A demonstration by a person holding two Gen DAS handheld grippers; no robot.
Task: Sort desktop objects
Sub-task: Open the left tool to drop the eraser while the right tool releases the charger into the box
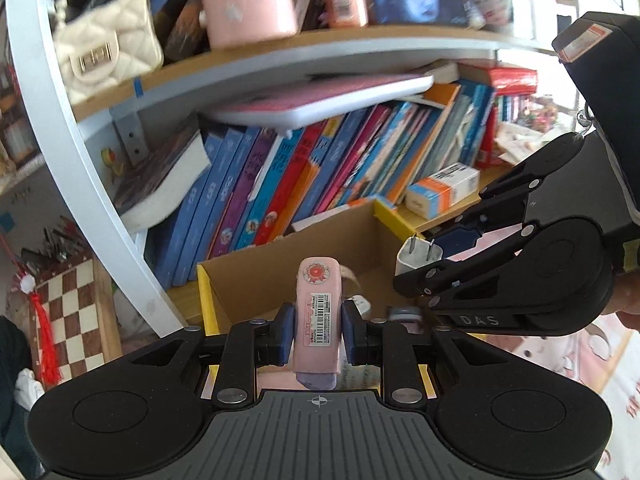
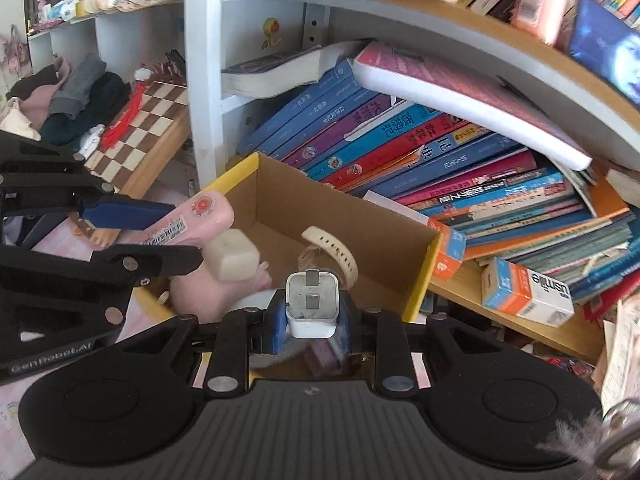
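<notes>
Pink plastic case and white plug adapter, both held over an open cardboard box.
Left gripper (image 1: 314, 334) was clamped on the pink barcode-labelled plastic case (image 1: 318, 316), near the yellow-edged brown cardboard box (image 2: 344, 212); right gripper (image 2: 310, 320) pinched the white square plug adapter (image 2: 312, 306), prongs forward, above the box's open middle. A white watch strap (image 2: 332, 250) lay inside; leaning books (image 2: 440, 152) crowded the far wall.

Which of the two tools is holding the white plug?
The right tool grips the white plug, its metal prongs sticking up. The left tool holds a pink case with a barcode sticker instead.
</notes>
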